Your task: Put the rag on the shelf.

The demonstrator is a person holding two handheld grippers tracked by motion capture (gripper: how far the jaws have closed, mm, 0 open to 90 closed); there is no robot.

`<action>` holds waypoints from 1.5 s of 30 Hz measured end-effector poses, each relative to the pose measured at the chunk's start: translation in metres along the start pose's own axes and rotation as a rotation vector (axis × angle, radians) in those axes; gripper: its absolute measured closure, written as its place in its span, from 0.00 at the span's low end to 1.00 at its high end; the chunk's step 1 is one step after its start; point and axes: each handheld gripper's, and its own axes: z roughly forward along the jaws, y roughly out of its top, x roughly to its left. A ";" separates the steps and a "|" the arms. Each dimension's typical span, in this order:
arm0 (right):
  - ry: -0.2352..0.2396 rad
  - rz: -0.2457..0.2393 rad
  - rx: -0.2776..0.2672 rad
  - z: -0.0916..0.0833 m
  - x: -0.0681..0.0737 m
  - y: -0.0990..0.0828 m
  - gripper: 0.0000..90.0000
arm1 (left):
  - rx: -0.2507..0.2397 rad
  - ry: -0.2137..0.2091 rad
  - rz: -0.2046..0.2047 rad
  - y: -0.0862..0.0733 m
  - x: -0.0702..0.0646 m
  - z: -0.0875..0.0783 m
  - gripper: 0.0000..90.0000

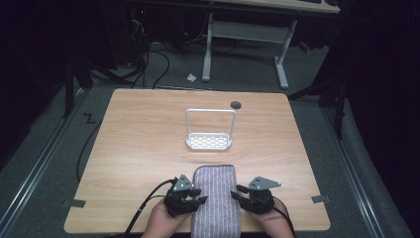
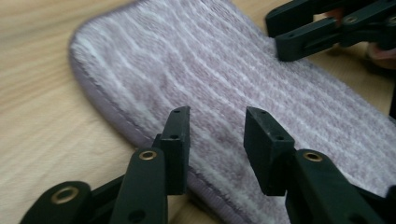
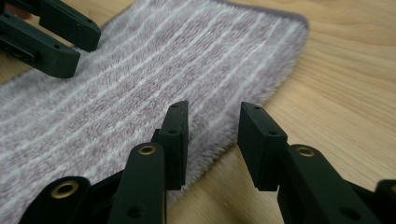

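A folded grey-purple towel [image 1: 215,198] with pale stripes lies flat on the wooden table [image 1: 138,139], reaching to its near edge. My left gripper [image 1: 200,196] rests at the towel's left side, my right gripper [image 1: 237,192] at its right side. In the left gripper view, the left gripper [image 2: 217,135] stands open above the towel's [image 2: 210,79] hemmed edge with no cloth pinched, and the right gripper [image 2: 303,37] shows across the towel. The right gripper view has the right gripper [image 3: 212,135] open over the towel's [image 3: 140,84] other edge, with the left gripper [image 3: 60,42] opposite.
A white rack [image 1: 209,141] with a tall wire loop stands at the table's middle, beyond the towel. A dark round cap [image 1: 236,104] sits near the far edge. White desk legs [image 1: 281,64] and cables lie on the floor behind the table.
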 end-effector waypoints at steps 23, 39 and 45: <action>-0.045 0.051 -0.074 -0.011 -0.015 0.001 0.63 | -0.050 0.146 -0.140 0.031 0.040 0.030 0.59; -0.051 0.053 -0.081 -0.011 -0.012 0.002 0.59 | -0.032 0.221 -0.056 0.027 0.024 0.039 0.81; -0.061 0.056 -0.068 -0.008 -0.009 0.003 0.55 | -0.041 0.199 -0.102 0.026 0.026 0.038 0.88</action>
